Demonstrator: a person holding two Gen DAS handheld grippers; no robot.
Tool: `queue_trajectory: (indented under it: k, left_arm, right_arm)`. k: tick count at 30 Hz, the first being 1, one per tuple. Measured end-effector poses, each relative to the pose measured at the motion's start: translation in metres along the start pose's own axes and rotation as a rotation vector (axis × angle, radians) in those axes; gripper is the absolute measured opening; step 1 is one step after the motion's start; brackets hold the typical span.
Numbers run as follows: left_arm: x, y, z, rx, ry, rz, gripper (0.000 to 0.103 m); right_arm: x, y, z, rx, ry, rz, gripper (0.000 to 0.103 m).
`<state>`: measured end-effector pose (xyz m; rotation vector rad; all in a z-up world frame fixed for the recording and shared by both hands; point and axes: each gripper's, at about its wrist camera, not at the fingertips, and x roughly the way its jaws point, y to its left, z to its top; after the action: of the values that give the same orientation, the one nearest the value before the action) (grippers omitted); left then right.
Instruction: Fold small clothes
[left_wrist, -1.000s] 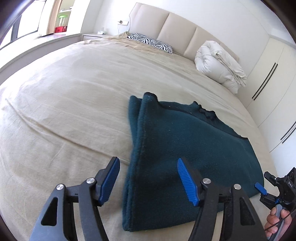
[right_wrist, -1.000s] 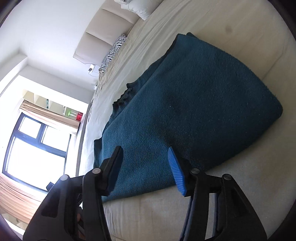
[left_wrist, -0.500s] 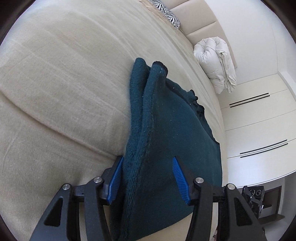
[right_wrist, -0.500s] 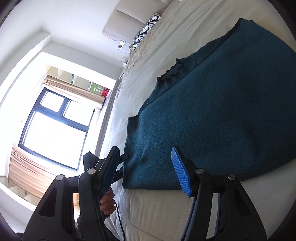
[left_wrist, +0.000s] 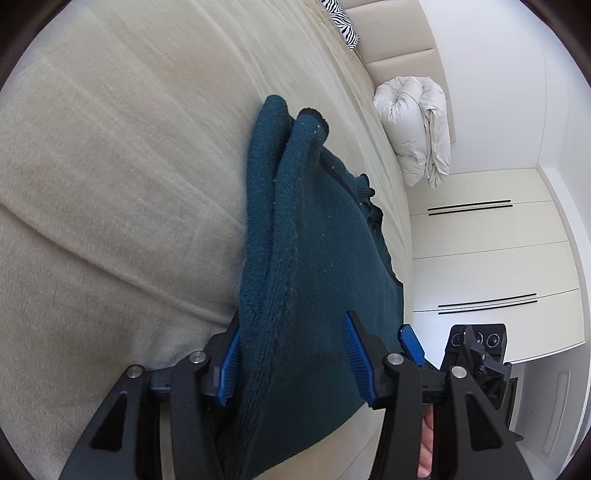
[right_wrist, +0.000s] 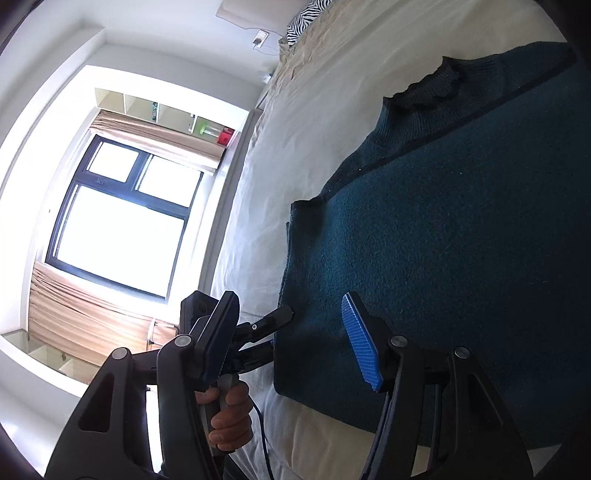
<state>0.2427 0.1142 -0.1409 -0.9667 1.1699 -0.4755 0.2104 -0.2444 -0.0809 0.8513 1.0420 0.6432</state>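
sweater | teal knit, part-folded, flat on bed near front edge | soft, limp, thick, light, likely grippy | take at doubled side edge | left tongs closing round that edge, pads not yet pinching | right tongs half-open, empty, over near corner

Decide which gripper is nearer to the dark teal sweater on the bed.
Left. The left gripper straddles the dark teal sweater's near corner, jaws closing. The right gripper hovers open at the same edge.
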Motion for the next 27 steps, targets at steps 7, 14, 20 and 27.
queue_trajectory:
  k: [7, 14, 20, 27]
  left_arm:
    - [0.006, 0.012, 0.001, -0.029, 0.067, 0.020, 0.019]
    - [-0.003, 0.018, -0.006, -0.071, 0.021, -0.007, 0.016]
    - [-0.012, 0.013, -0.012, -0.090, -0.007, -0.003, 0.015]
    - [-0.023, -0.059, -0.015, 0.037, -0.035, 0.014, 0.015]
  right_arm:
    - [0.061, 0.007, 0.017, -0.015, 0.114, -0.070, 0.057]
    - [0.092, 0.001, 0.031, -0.014, 0.171, -0.126, 0.057]
    - [0.106, -0.028, 0.041, 0.039, 0.189, -0.038, 0.053]
    - [0.054, -0.048, 0.060, 0.135, 0.088, 0.121, 0.057]
